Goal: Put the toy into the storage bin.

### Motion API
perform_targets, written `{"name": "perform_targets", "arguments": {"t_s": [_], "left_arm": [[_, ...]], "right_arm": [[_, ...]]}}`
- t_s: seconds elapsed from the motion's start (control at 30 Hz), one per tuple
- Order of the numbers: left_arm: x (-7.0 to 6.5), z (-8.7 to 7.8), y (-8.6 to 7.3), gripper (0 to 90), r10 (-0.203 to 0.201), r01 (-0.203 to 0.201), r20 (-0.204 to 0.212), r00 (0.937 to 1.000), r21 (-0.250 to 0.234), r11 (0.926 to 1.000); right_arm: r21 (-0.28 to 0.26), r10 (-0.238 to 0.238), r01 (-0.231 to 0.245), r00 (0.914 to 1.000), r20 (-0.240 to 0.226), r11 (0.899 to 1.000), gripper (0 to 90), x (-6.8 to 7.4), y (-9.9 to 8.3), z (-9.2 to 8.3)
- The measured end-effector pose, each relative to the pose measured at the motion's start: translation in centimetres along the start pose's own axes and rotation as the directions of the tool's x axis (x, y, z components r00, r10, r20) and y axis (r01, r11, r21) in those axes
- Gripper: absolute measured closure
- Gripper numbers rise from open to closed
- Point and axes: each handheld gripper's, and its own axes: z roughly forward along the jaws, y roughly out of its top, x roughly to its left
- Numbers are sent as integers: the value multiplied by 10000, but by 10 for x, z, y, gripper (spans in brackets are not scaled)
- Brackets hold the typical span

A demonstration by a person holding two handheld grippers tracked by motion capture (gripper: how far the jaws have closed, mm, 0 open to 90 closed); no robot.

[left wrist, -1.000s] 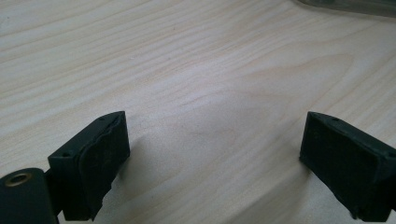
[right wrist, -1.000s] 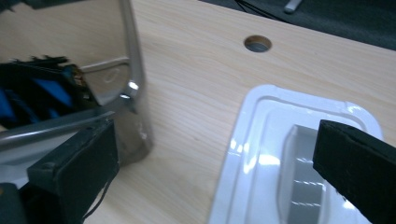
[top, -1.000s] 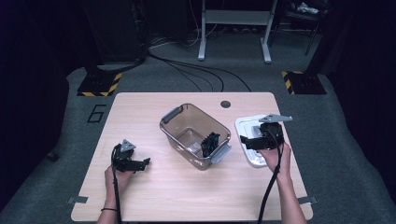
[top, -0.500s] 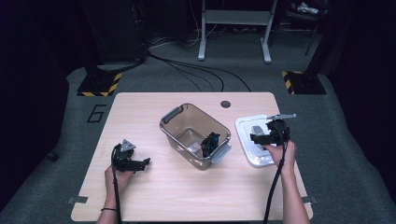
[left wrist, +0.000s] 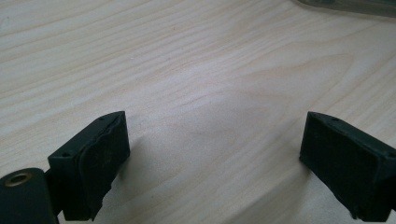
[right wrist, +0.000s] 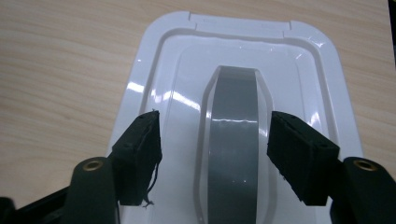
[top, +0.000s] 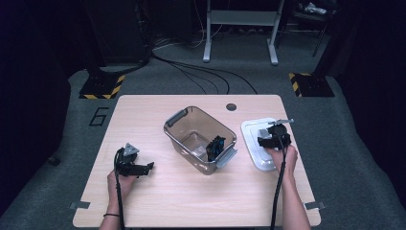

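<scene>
Now the right claw [right wrist: 215, 154], not yet gripping, is closing astride the white plastic lid's grey handle [right wrist: 232, 140]; next, clench and lift toward the clear brown bin [top: 201, 139].

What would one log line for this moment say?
right gripper: jaws closing astride lid handle, not gripping | white lid: flat on table | left gripper: open, idle

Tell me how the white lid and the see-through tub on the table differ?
The white lid is opaque, while the tub is clear with a brownish tint. The lid is flat and lies low on the table; the tub is deep and open on top, with a black thing inside. The lid has a grey handle strip down its middle; the tub has grey latches at its ends. The right gripper straddles the lid's handle. Both are rounded rectangles.
</scene>
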Motion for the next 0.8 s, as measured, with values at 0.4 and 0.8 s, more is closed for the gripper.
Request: {"name": "perform_targets", "arguments": {"t_s": [0.4, 0.8], "left_arm": [[0, 0, 0, 80, 0, 0, 0, 10000, -4, 10000], [0, 0, 0, 80, -1, 1, 0, 10000, -3, 10000]], "right_arm": [[-107, 271, -265, 9977, 623, 9996, 605, 2, -3, 11], [-64, 263, -260, 9984, 509, 9996, 666, -1, -4, 7]]}}
